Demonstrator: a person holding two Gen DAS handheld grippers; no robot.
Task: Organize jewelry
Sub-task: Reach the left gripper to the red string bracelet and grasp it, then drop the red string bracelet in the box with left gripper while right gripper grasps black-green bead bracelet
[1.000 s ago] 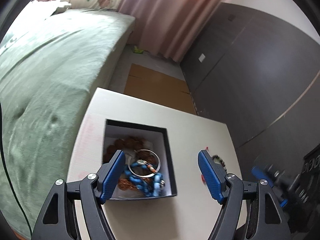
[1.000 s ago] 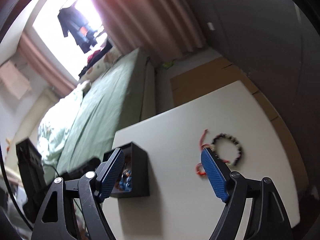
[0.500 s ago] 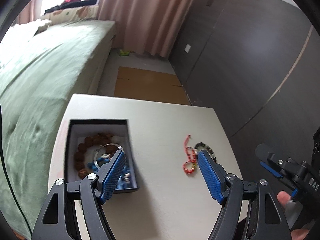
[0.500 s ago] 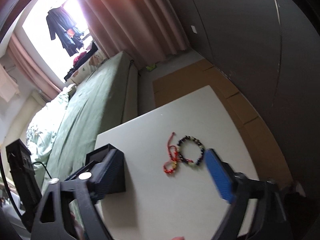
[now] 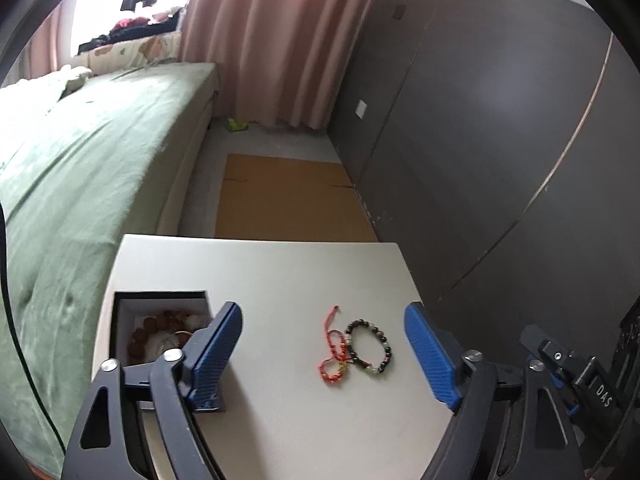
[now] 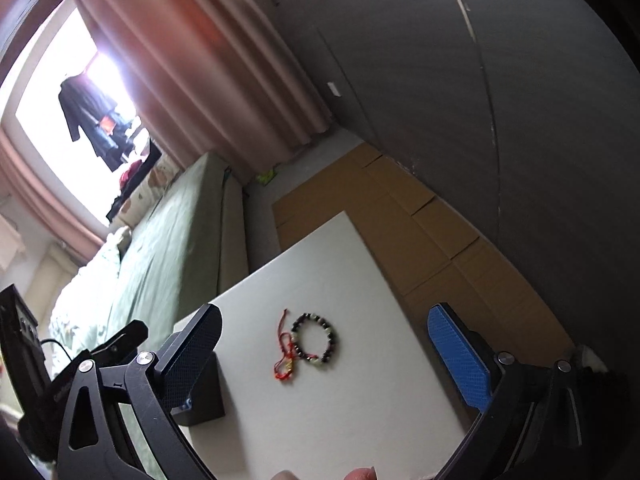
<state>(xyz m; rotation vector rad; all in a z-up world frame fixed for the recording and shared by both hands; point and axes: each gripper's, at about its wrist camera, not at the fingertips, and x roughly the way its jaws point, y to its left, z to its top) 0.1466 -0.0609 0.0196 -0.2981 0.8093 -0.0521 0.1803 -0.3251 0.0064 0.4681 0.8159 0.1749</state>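
A red cord bracelet [image 5: 333,354] and a dark beaded bracelet [image 5: 370,346] lie touching on the white table [image 5: 280,272]. They also show in the right wrist view, red [image 6: 285,354] and beaded [image 6: 317,342]. A black box [image 5: 120,320] at the table's left holds brown beads and other jewelry; its outer wall shows in the right wrist view [image 6: 204,396]. My left gripper [image 5: 324,354] is open and empty above the table, the bracelets between its fingers. My right gripper [image 6: 326,360] is open and empty, held back from the bracelets.
A green bed [image 5: 80,168] runs along the table's left. Flat cardboard [image 5: 288,204] lies on the floor beyond the table. A dark grey wardrobe [image 5: 480,120] stands at the right, pink curtains [image 5: 276,40] at the back. The right gripper's body [image 5: 568,364] shows at the right.
My left gripper has pulled back and swung right from over the box, and the bracelets now sit between its fingers. The right gripper has tilted and backed away from the bracelets.
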